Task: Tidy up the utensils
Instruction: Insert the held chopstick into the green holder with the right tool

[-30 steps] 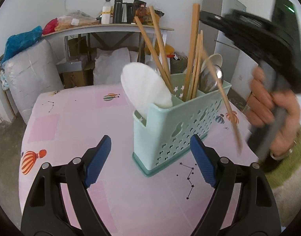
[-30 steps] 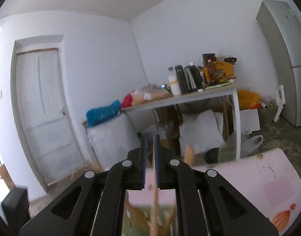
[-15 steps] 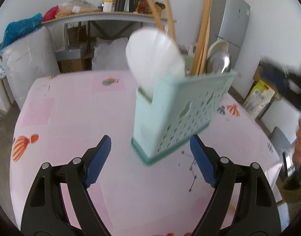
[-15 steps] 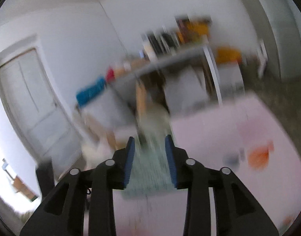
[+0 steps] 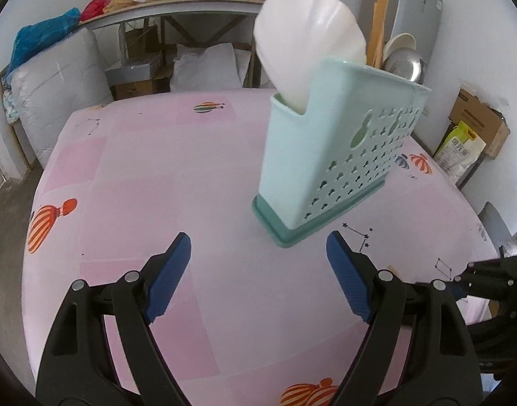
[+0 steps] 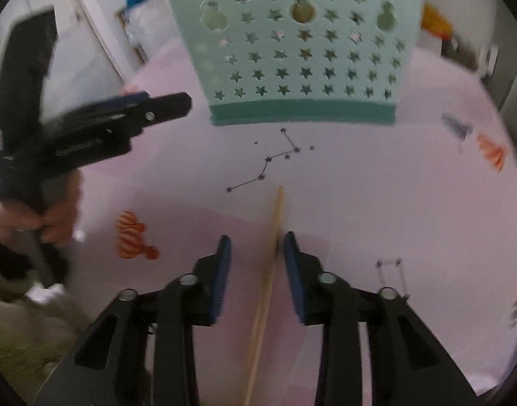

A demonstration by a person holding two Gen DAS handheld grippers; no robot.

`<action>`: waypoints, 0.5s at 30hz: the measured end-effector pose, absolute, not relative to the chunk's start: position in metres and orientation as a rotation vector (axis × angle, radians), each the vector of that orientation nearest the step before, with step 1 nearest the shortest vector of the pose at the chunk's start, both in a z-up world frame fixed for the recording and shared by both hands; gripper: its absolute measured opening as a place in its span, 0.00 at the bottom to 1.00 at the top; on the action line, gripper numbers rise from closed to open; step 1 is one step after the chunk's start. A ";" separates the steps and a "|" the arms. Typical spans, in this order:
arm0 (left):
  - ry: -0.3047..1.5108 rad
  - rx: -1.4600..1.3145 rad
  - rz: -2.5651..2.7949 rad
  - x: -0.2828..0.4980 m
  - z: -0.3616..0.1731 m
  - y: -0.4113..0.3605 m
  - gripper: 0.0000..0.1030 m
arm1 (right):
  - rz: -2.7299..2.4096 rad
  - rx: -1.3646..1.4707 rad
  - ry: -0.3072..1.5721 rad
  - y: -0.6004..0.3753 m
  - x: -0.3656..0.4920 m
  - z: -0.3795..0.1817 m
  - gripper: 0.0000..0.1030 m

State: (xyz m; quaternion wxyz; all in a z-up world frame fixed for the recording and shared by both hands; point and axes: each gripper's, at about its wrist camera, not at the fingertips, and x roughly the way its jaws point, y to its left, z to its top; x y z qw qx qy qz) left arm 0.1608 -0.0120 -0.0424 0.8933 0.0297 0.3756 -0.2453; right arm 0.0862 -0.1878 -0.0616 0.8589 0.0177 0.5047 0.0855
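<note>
One mint-green utensil caddy (image 5: 339, 155) stands on the pink tablecloth (image 5: 157, 176), near the table's right side in the left wrist view. Star-shaped holes in its walls, darker green base. Inside it: one white ladle or scoop (image 5: 309, 44) in the near end compartment, at least three wooden sticks (image 5: 378, 13) rising behind, and two spoon bowls, one white, one metal (image 5: 405, 64), at the far end.

One loose chopstick (image 6: 270, 264) lies between the fingers of the right gripper (image 6: 256, 253), tip pointing toward the caddy. Jaws are closing; the blue pads stand a little apart, and the stick sits close to the right-hand pad, though contact cannot be told through the blur.

Left gripper (image 5: 258, 270) hovers over the cloth short of the caddy, jaws wide apart, nothing between them.

Change from a second ago: the right gripper then faced the room wall and door, pinched on a stick above the caddy; it now looks down at the table. The caddy looms nearer and higher in the left view.

Surroundings: cluttered side table (image 5: 177, 3), white sacks (image 5: 52, 81), grey fridge (image 5: 417, 10), cardboard box (image 5: 478, 118). Nothing stands between either gripper and the caddy.
</note>
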 end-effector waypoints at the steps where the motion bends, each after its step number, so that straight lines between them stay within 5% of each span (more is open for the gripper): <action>1: 0.776 0.063 -0.504 0.160 -0.042 -0.011 0.76 | 0.159 0.019 1.067 -0.187 0.088 -0.062 0.19; 4: 0.775 0.054 -0.501 0.159 -0.042 -0.009 0.76 | 0.142 0.033 1.087 -0.194 0.092 -0.061 0.06; 9: 0.776 0.047 -0.511 0.156 -0.043 -0.012 0.76 | 0.169 0.314 1.117 -0.232 0.090 -0.050 0.06; 15: 0.779 0.032 -0.517 0.151 -0.042 -0.011 0.76 | 0.092 0.317 0.782 -0.260 0.085 0.034 0.06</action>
